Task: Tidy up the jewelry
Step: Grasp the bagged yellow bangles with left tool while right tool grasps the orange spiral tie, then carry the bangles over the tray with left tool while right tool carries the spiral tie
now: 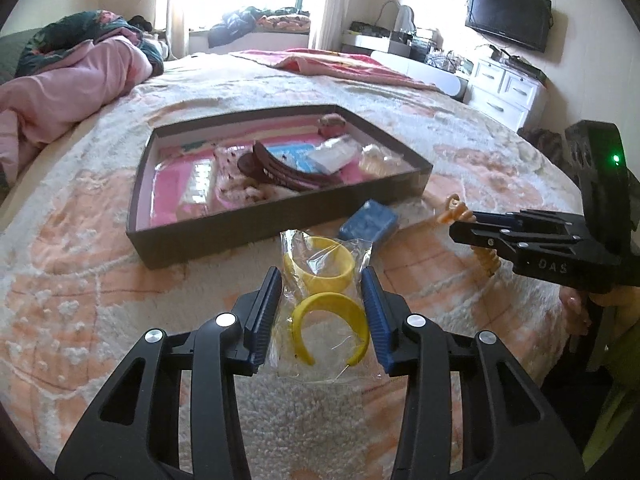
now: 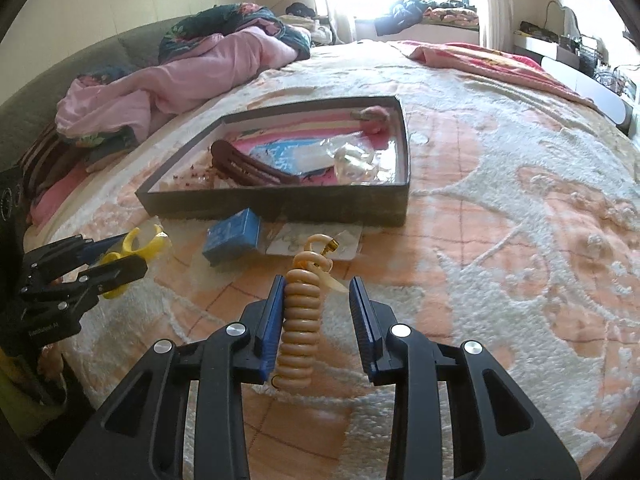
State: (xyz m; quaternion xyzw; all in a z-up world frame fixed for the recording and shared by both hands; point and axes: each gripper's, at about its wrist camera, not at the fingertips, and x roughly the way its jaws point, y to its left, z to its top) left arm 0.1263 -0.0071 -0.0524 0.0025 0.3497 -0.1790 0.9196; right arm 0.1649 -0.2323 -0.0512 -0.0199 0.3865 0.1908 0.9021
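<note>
On the bed [image 1: 100, 312] I see one dark tray [image 1: 280, 220] holding several trinkets, with one blue box [image 1: 368, 222] just in front of it. My left claw [image 1: 322, 320], angled down, is closed on one clear bag [image 1: 320, 344] with two yellow bangles [image 1: 330, 320]. My right claw [image 2: 318, 320], marked "OAS", holds one tan coil [image 2: 298, 328] against its left pad, also tilted down.
</note>
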